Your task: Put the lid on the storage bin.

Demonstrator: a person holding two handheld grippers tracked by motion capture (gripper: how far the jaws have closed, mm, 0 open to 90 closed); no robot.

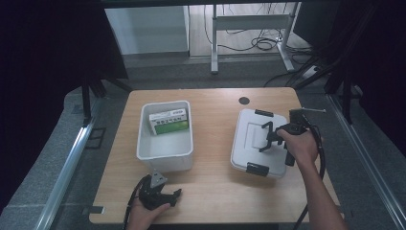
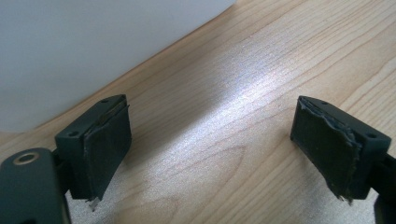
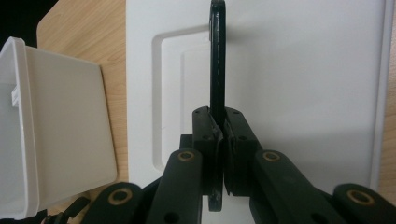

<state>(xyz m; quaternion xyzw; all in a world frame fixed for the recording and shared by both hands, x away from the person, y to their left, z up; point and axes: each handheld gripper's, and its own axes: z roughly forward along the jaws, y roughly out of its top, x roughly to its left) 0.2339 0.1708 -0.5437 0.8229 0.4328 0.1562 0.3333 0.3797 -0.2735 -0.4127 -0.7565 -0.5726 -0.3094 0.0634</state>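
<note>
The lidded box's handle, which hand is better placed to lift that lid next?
Probably the right. The right gripper is shut on the black handle of the lidded box; the left gripper lies open on the table beside the open bin.

Soft overhead light brightens the pale wooden table [image 1: 215,187] with a sheen, surroundings dark, close views slightly soft.

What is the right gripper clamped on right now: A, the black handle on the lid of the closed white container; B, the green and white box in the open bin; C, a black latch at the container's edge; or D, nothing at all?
A: in the right gripper view, the right gripper has its jaws pressed shut on the thin black handle, which stands up from the lid of the white container.
</note>
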